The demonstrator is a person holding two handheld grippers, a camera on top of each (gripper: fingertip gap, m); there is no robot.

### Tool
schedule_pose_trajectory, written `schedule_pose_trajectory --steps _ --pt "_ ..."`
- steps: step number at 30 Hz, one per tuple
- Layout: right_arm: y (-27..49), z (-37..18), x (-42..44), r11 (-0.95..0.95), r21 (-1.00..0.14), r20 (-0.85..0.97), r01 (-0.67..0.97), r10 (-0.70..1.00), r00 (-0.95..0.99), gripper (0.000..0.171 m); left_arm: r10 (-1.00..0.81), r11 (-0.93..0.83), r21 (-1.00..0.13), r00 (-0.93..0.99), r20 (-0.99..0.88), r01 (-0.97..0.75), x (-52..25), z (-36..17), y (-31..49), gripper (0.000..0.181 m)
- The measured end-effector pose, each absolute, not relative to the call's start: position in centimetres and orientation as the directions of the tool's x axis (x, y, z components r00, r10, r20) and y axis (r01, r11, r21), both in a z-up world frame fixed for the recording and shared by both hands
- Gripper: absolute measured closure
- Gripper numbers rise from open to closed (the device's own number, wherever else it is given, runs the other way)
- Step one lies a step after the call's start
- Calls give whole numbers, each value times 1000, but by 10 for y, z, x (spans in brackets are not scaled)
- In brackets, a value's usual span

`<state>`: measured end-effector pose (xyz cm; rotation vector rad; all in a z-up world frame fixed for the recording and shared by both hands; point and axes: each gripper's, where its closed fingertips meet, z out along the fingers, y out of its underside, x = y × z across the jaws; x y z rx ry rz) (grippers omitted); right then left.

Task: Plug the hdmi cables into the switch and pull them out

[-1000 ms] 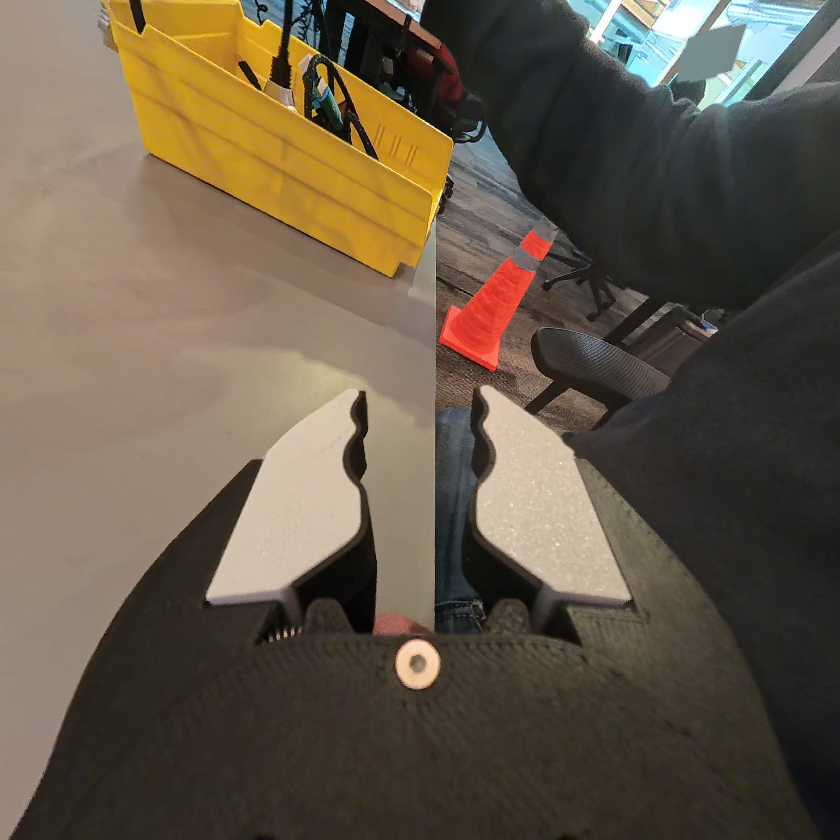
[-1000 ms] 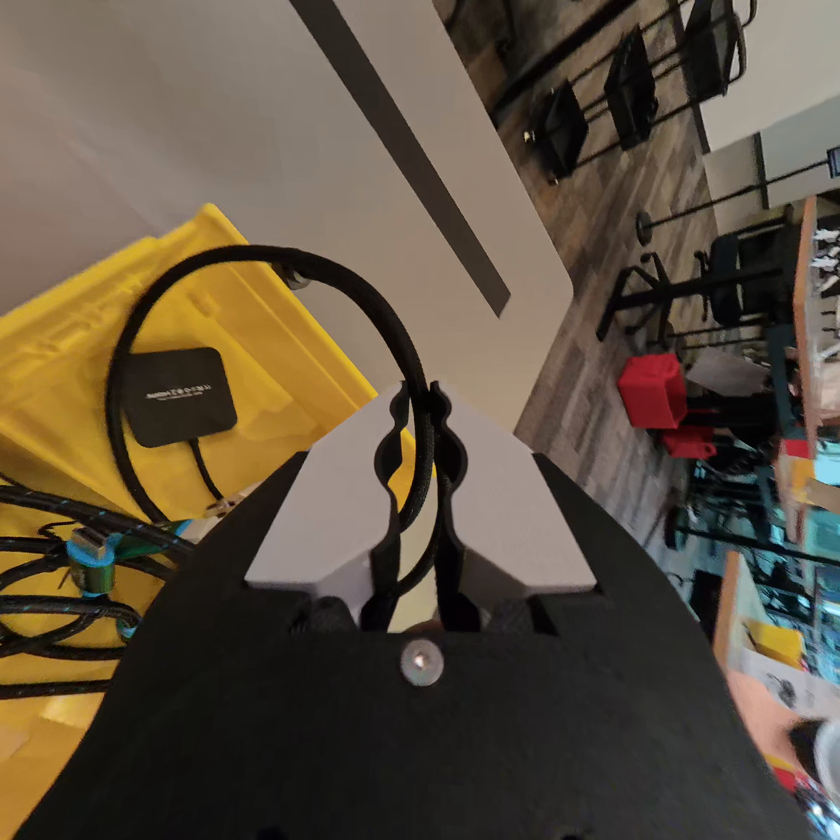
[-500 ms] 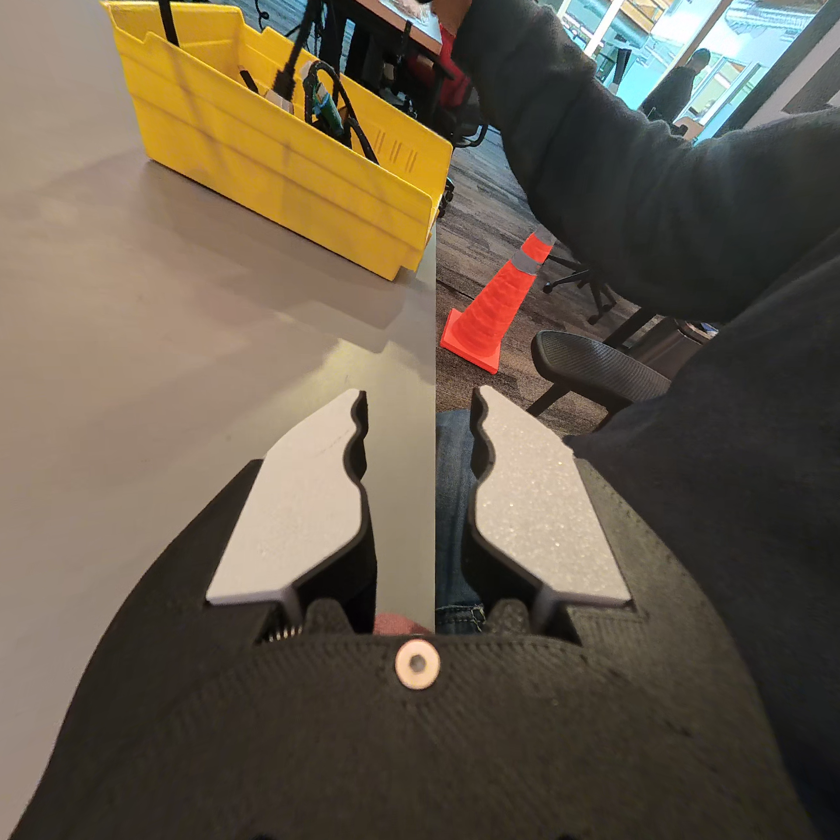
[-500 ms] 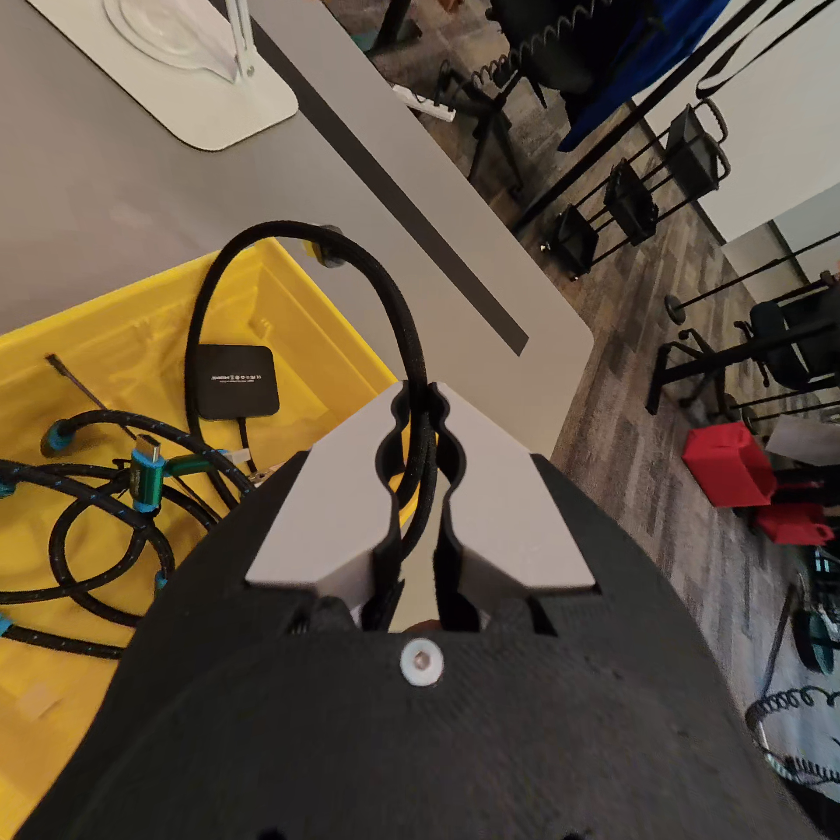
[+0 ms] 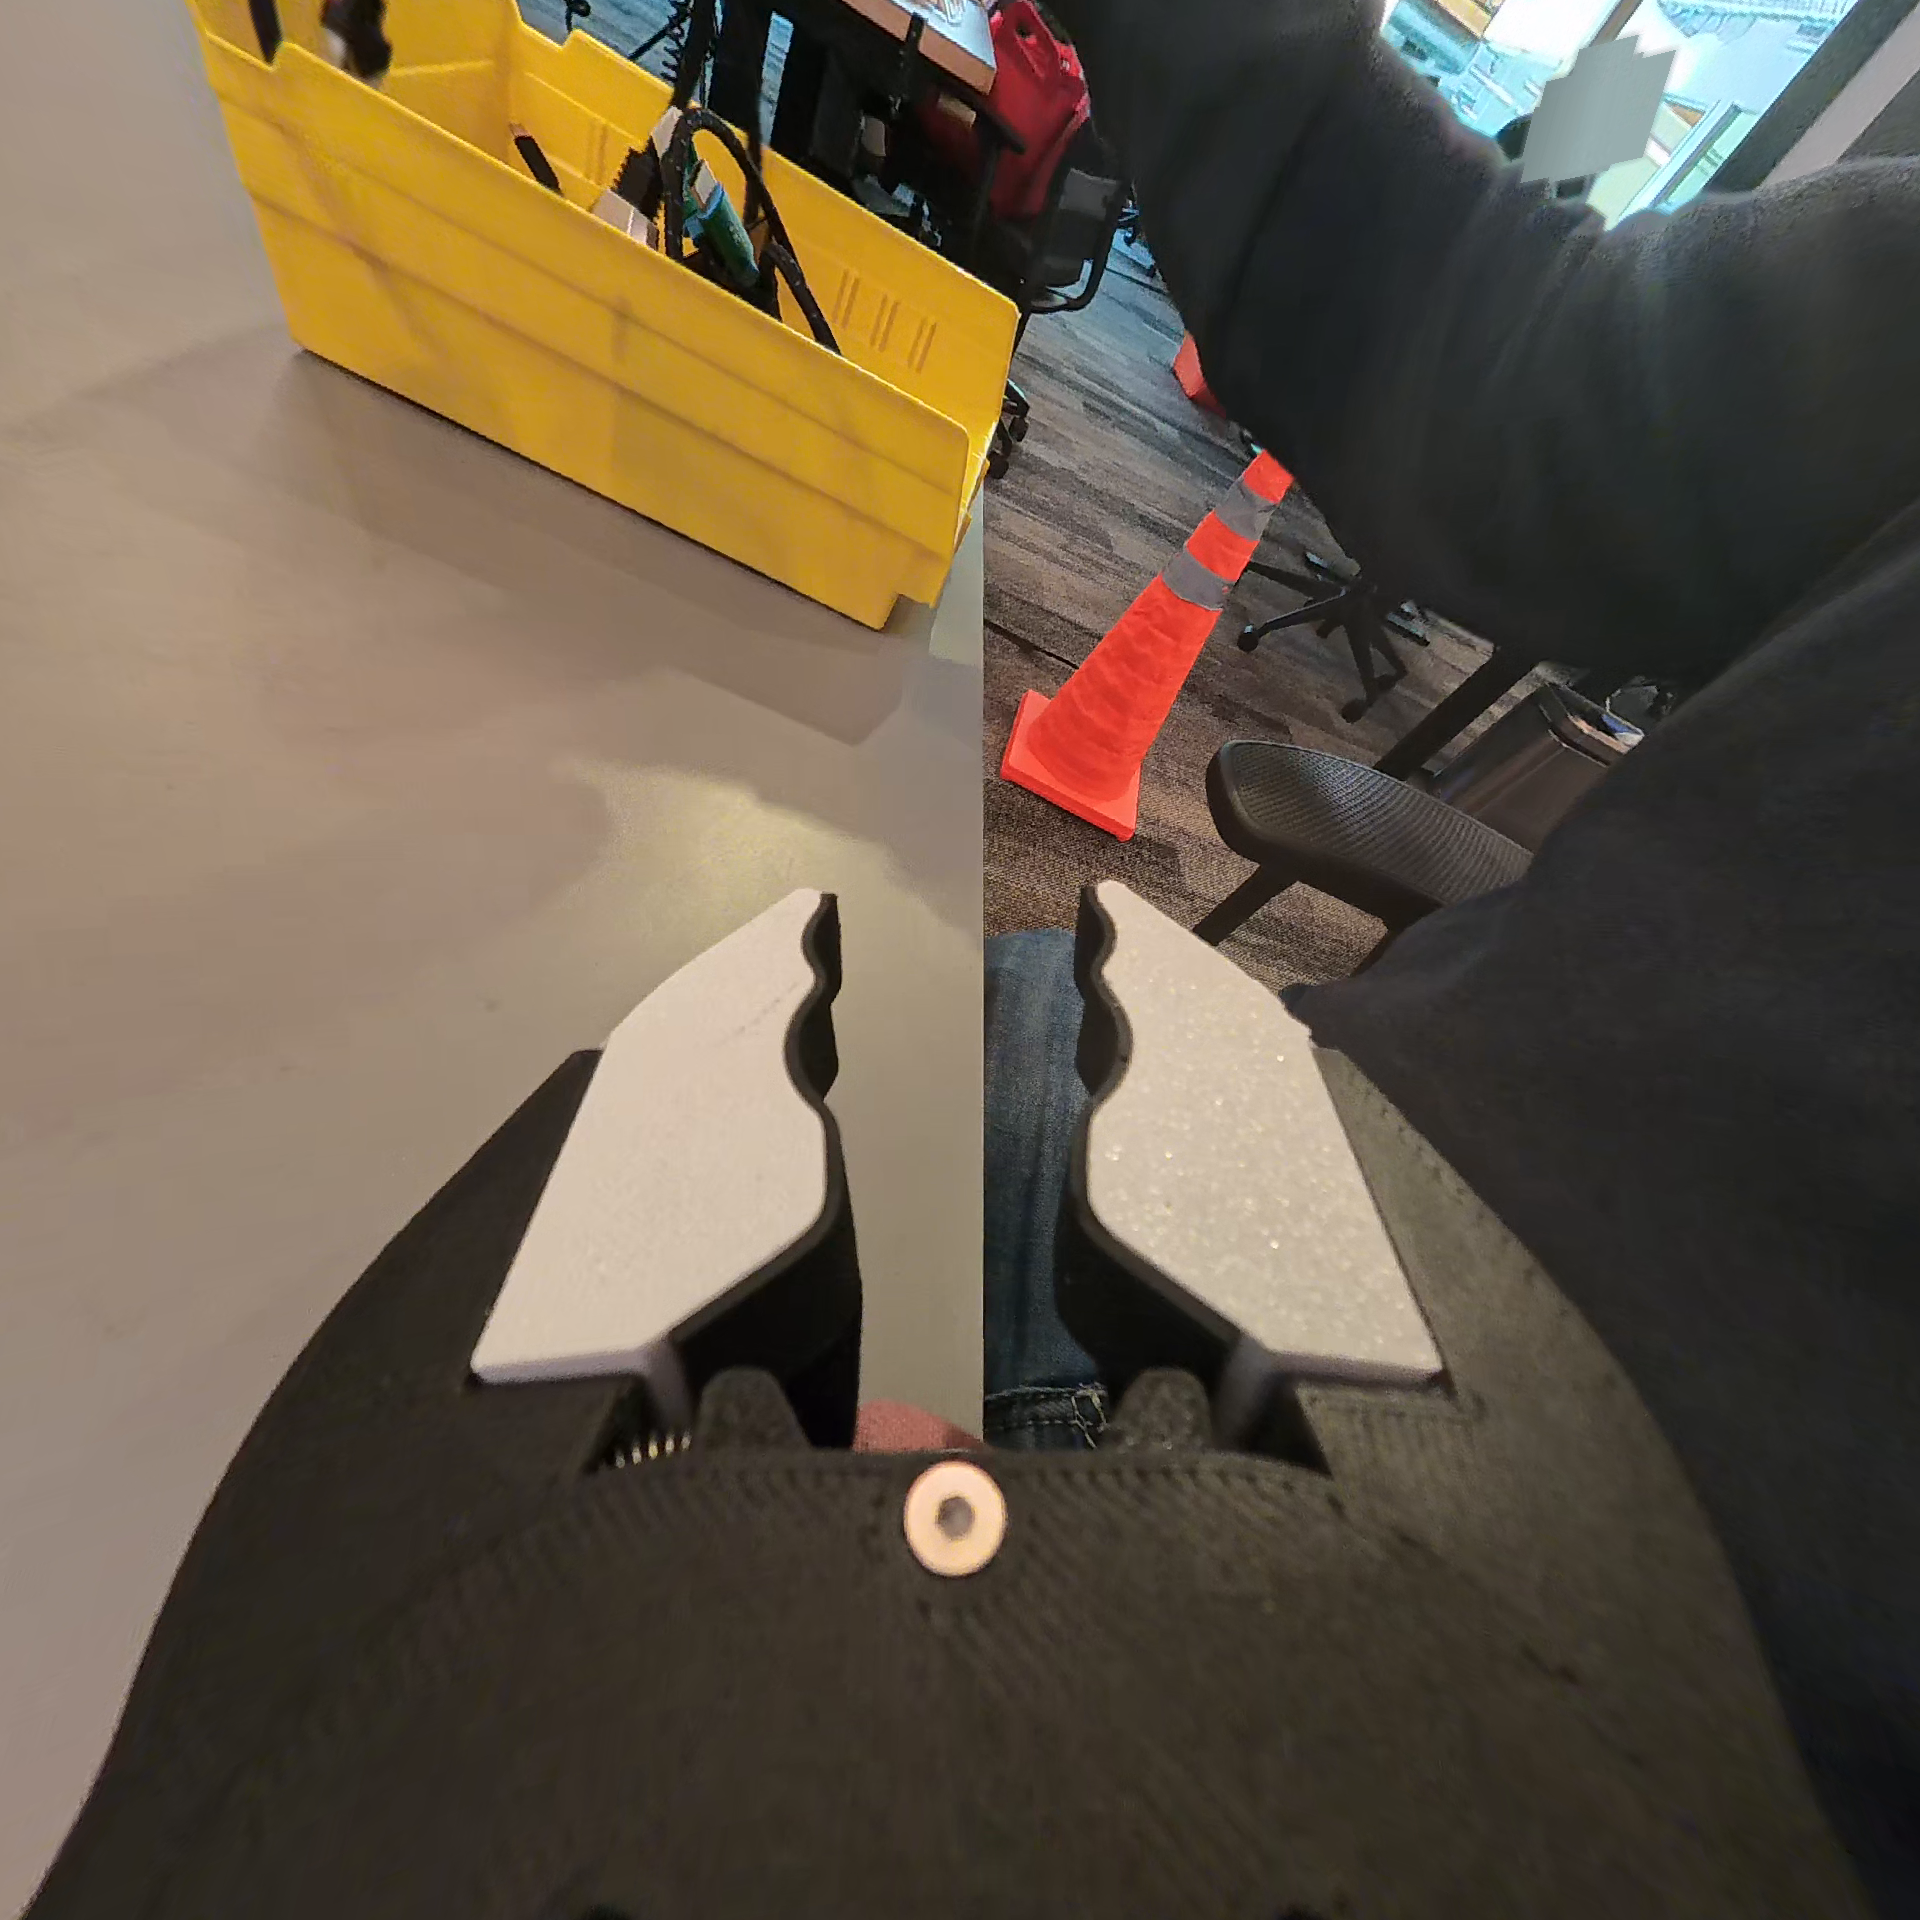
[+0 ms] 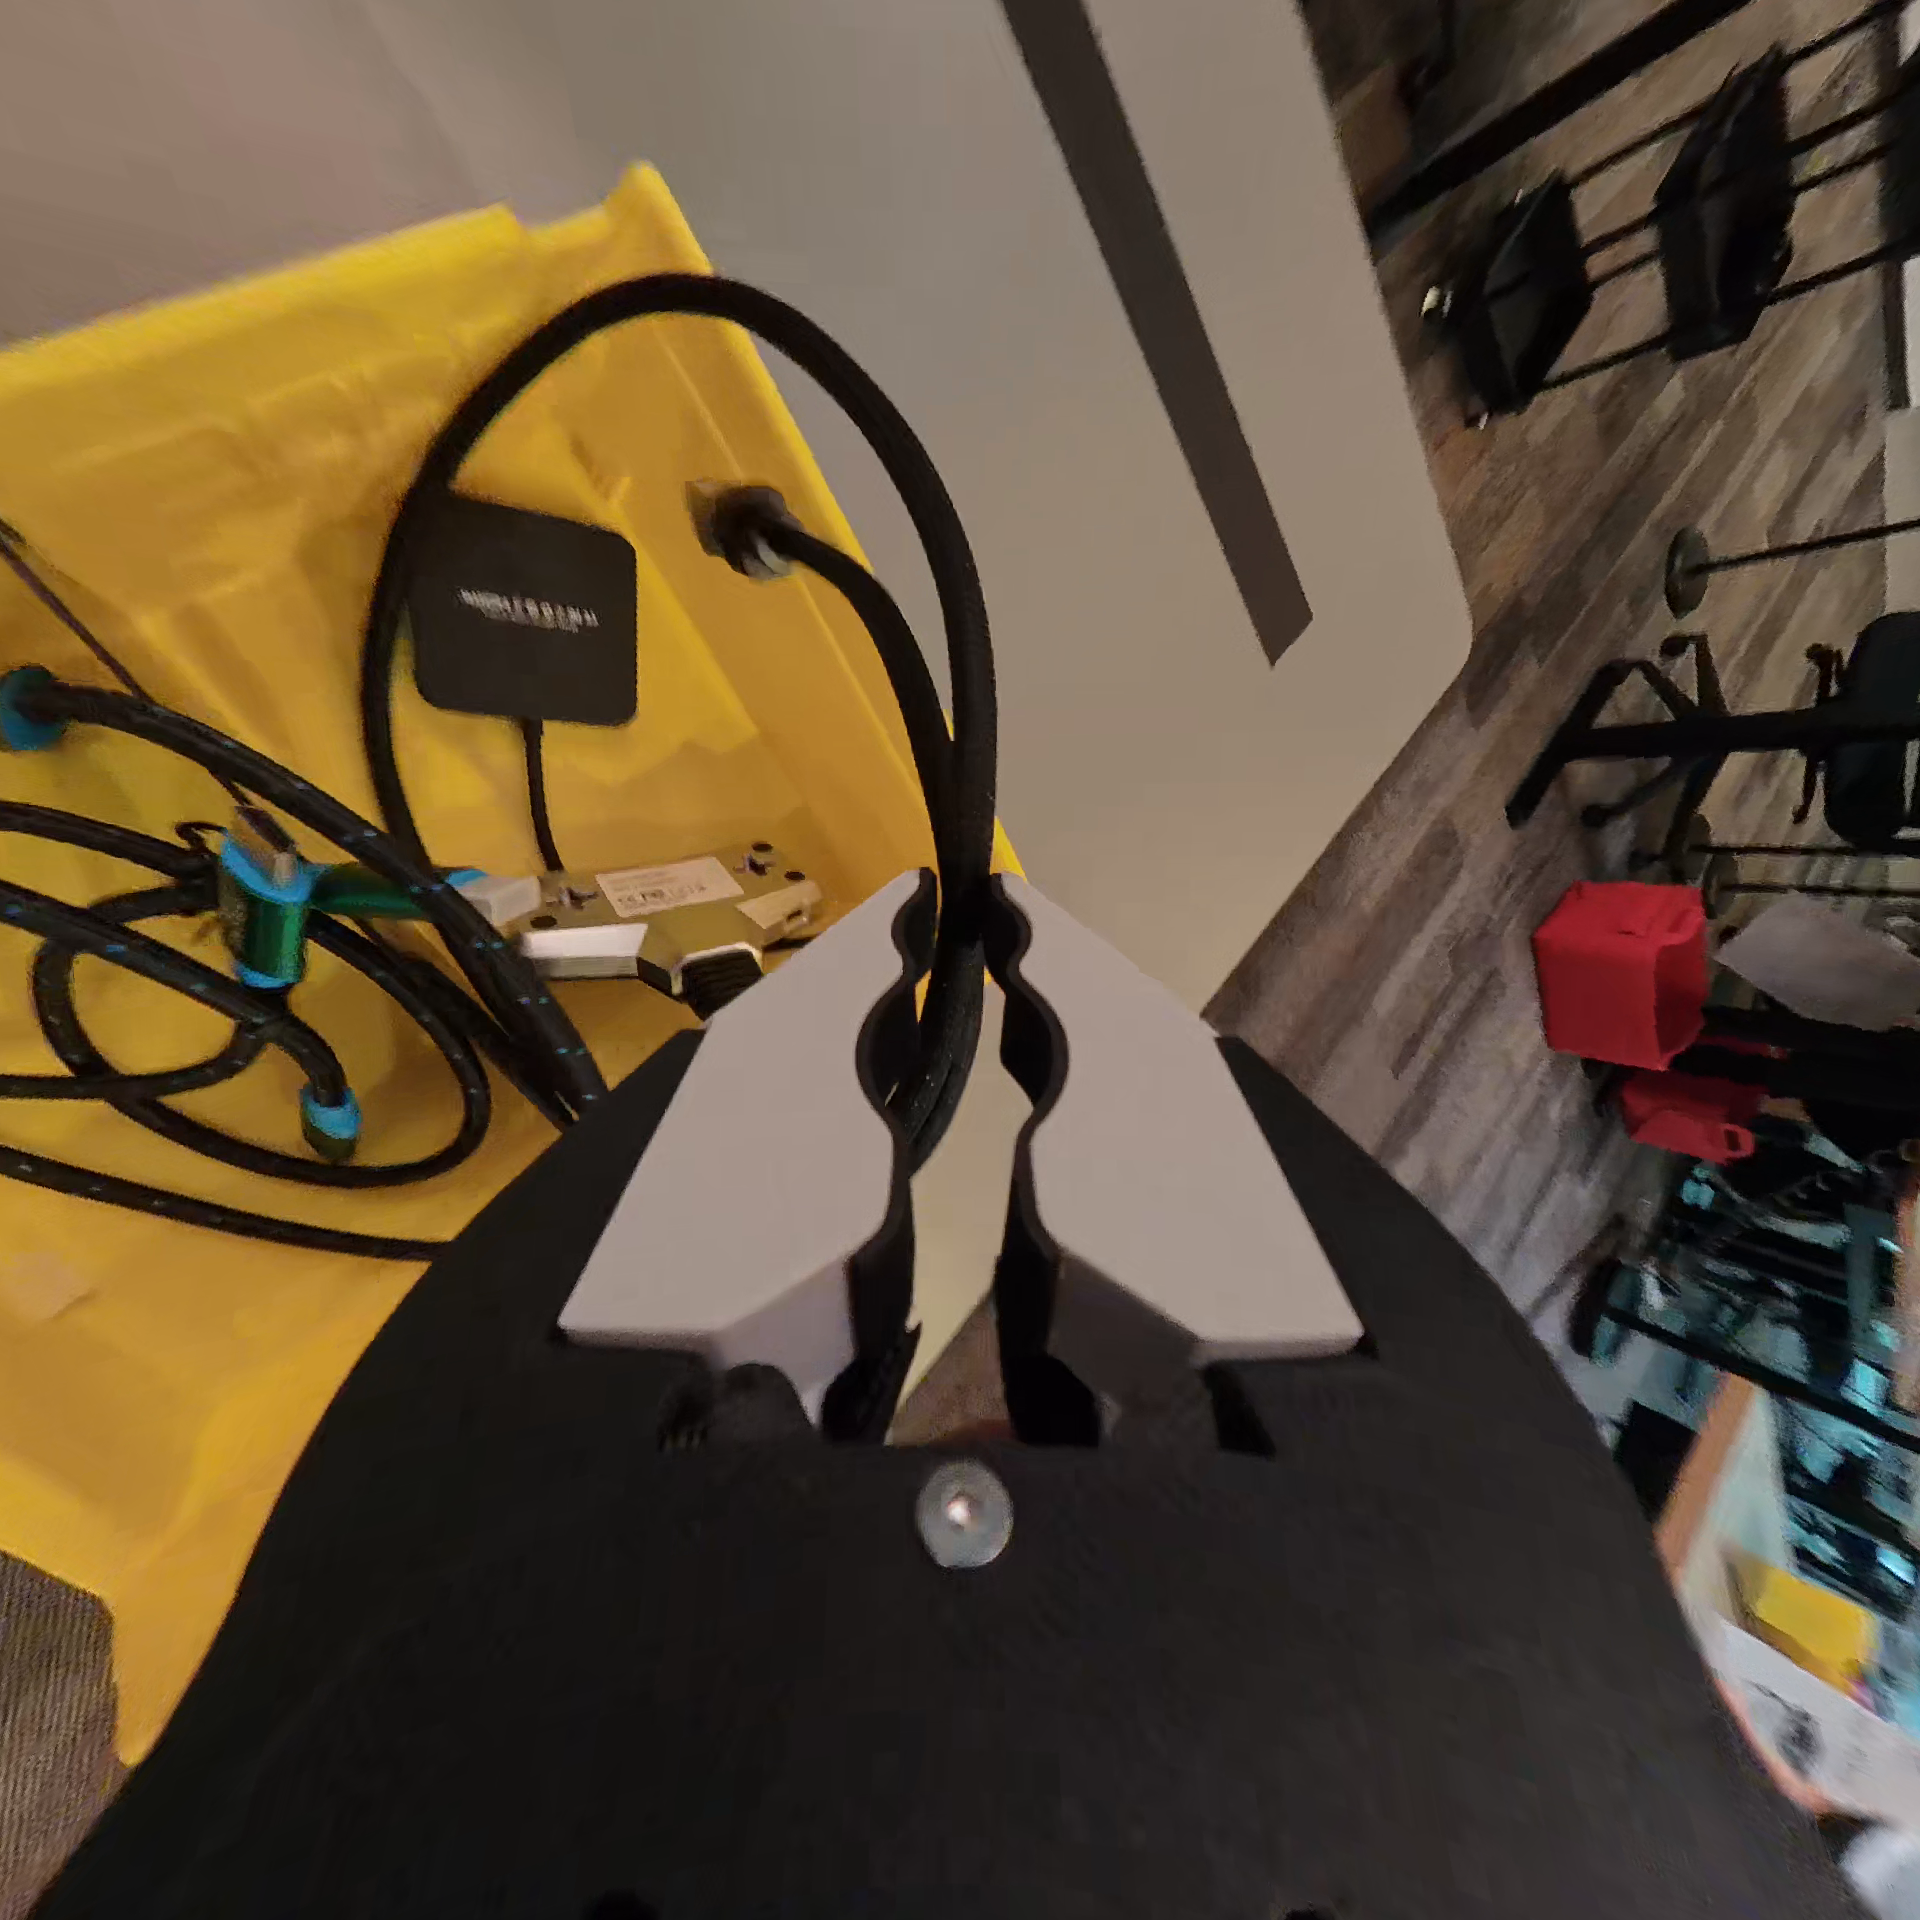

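Note:
My right gripper (image 6: 961, 894) is shut on a doubled black braided HDMI cable (image 6: 675, 289) and holds it above the yellow bin (image 6: 156, 436). The cable arcs up in a loop and its plug (image 6: 743, 530) hangs free over the bin. A flat black square box (image 6: 520, 618) with a thin lead and a silver switch (image 6: 665, 925) lie in the bin. My left gripper (image 5: 956, 914) is open and empty, low over the grey table (image 5: 312, 831) at its right edge, well short of the bin (image 5: 623, 395).
Several black-and-blue braided cables (image 6: 208, 1018) with green and blue plugs lie coiled in the bin. A person's dark sleeve (image 5: 1455, 364) reaches over the bin. An orange cone (image 5: 1132, 675) and a black chair (image 5: 1351, 821) stand on the floor beside the table. Some 45 cm of space lies between my two pairs of fingers.
My right gripper has swung with the cable still in it, and the cable's plug end now hangs in view over the bin. My left gripper stays open and has hardly moved.

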<state>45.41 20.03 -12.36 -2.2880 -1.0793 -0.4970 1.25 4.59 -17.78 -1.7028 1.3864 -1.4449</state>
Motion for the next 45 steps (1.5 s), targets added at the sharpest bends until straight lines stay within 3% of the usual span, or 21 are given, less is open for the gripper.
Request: schedule_pose_trajectory --steps 4,6,10,14,19,23,25,28,32,36,38,42,45 --pt "209 -143 457 -590 -127 561 797 620 549 134 -912 -346 -862 -85 402 -371 12 -177 46 138" --pt "215 -136 459 -608 -99 617 788 584 528 126 -918 -336 -865 -78 390 -373 11 -177 47 138" --pt "216 -103 448 -610 -255 659 750 458 596 131 -940 -301 -880 -42 339 -368 3 -170 58 137" --pt "191 -86 457 -647 -398 608 651 345 715 122 -971 -238 -899 76 225 -368 -25 -146 88 133" --pt "138 -119 465 -739 -510 312 440 319 895 106 -918 -151 -878 394 -46 -455 -124 -100 151 124" --pt "105 -150 480 -801 -514 174 308 254 951 95 -703 -275 -849 696 -142 -451 -241 -82 191 96" --pt "92 -171 487 -840 -491 113 232 203 973 74 -601 -373 -838 792 -110 -399 -295 -87 195 86" --pt "72 -204 492 -895 -393 100 213 188 977 68 -456 -523 -784 887 -74 -335 -363 -114 191 83" --pt "61 -237 482 -932 -306 33 194 193 981 73 -354 -728 -625 935 -10 -282 -416 -176 168 78" --pt "60 -265 468 -945 -250 -26 211 224 974 84 -237 -864 -431 966 -107 -259 -469 -240 145 75" --pt "64 -272 468 -945 -251 -15 209 219 975 94 -230 -898 -390 973 20 -204 -467 -260 136 75" --pt "68 -270 465 -943 -289 -72 168 196 978 136 -277 -900 -394 942 190 -186 -448 -268 135 111" --pt "71 -273 456 -935 -319 -122 158 206 971 138 -331 -900 -359 923 194 -247 -438 -278 132 138"
